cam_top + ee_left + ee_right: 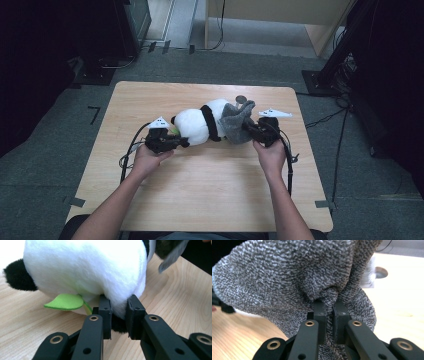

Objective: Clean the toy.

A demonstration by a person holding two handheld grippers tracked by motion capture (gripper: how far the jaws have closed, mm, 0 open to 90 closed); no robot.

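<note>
The left tongs [119,311] pinch the white-and-black plush panda [197,125], anchoring it on the pale wooden worktop [210,190]. The right tongs [329,308] are clamped on the speckled grey knit garment [294,277] at its other end, seemingly to draw it along the toy.

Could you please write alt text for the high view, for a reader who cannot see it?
A person's two hands hold black grippers at either end of a black-and-white plush panda lying on a light wooden table. The left gripper pinches the panda's white end, and the right gripper pinches a grey knitted fabric garment covering its other end.
</note>
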